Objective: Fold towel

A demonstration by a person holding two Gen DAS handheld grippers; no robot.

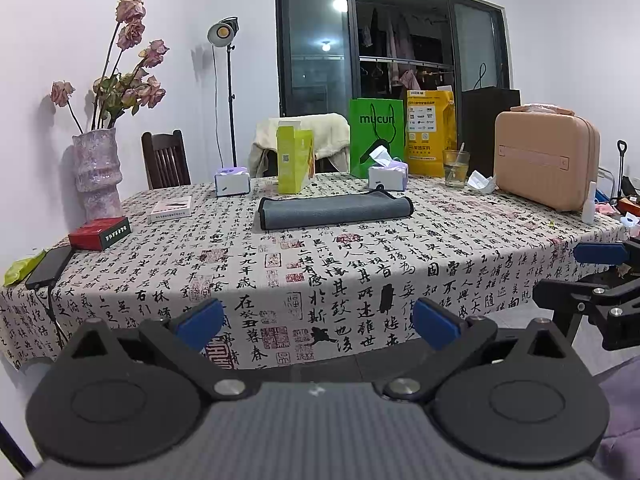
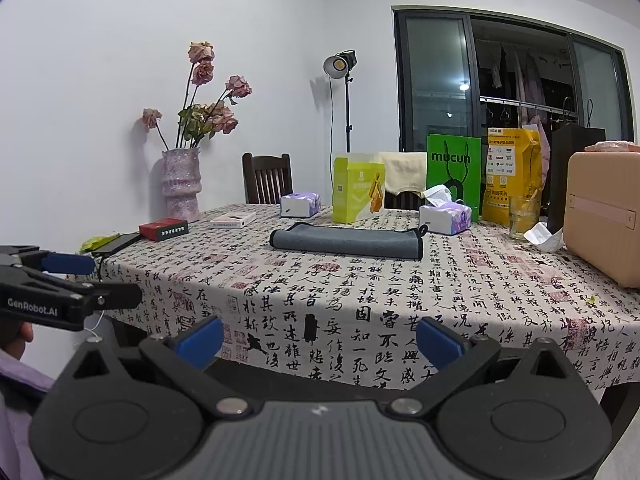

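Note:
A grey towel (image 1: pixel 334 211) with black edging lies folded in a long flat band on the calligraphy-print tablecloth (image 1: pixel 320 272), toward the far middle of the table; it also shows in the right wrist view (image 2: pixel 347 242). My left gripper (image 1: pixel 318 320) is open and empty, held off the table's near edge, well short of the towel. My right gripper (image 2: pixel 319 340) is open and empty, also in front of the near edge. Each gripper shows at the side of the other's view: the right gripper (image 1: pixel 596 280) and the left gripper (image 2: pixel 60 280).
Behind the towel stand two tissue packs (image 1: pixel 232 182) (image 1: pixel 387 174), a yellow-green box (image 1: pixel 295 160), a green bag (image 1: pixel 377 136), a yellow bag (image 1: pixel 431 132) and a glass (image 1: pixel 455 168). A pink case (image 1: pixel 546 160) is at right. A vase (image 1: pixel 97 172), red box (image 1: pixel 100 233) and phone (image 1: pixel 49 266) are at left.

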